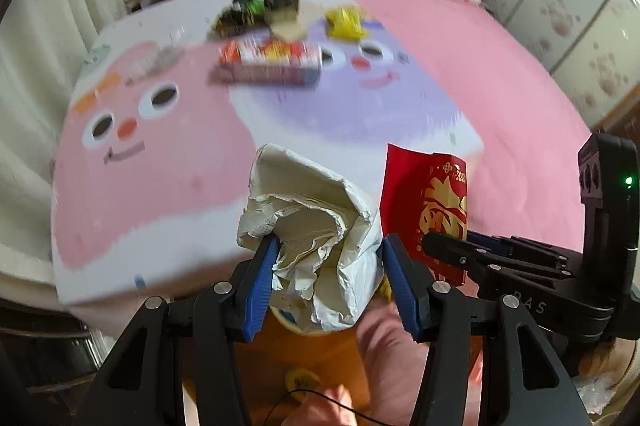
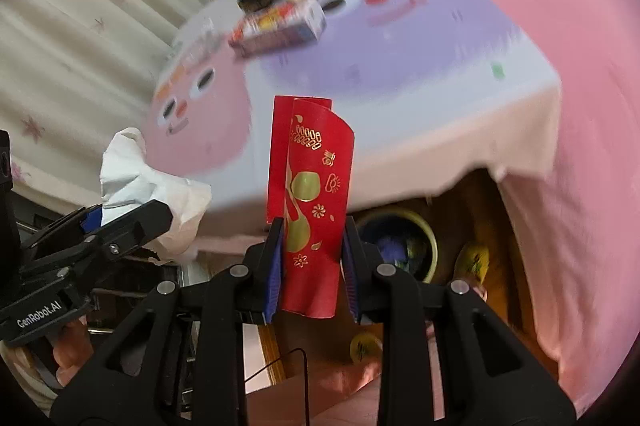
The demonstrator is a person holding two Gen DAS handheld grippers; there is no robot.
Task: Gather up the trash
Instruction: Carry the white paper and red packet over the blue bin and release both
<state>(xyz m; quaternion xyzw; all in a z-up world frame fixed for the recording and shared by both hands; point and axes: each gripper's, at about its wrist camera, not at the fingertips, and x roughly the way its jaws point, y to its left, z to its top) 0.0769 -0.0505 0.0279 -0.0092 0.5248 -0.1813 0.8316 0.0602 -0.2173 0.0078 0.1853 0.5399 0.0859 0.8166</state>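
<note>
- The left gripper (image 1: 328, 266) is carrying a crumpled white paper wad (image 1: 312, 226), its jaws closed on the wad's lower folds; the paper looks light and soft and is giving under the blue pads, so a grip low on the thickest bunch seems the secure place
- The right gripper (image 2: 312, 266) is holding a red envelope (image 2: 316, 202) upright, jaws narrowed onto its lower part; the card is bowing into a curve between the pads, which suggests thin, light, springy stock that could slip if taken near an edge
- Both grippers are hovering side by side just off the near edge of the bed (image 1: 520, 98), over the floor
- Below the right gripper, a round bin (image 2: 430, 234) is sitting on the floor under the bed's near edge, seemingly the place for both pieces
- Farther off, toward the far side of the bed, more apparent trash is lying on the cartoon sheet: a colourful carton (image 1: 272, 64), a yellow wrapper (image 1: 346, 22) and dark packets (image 1: 264, 2), all blurred
- The carton should be stiffer; the wrappers likely thin and crinkly
</note>
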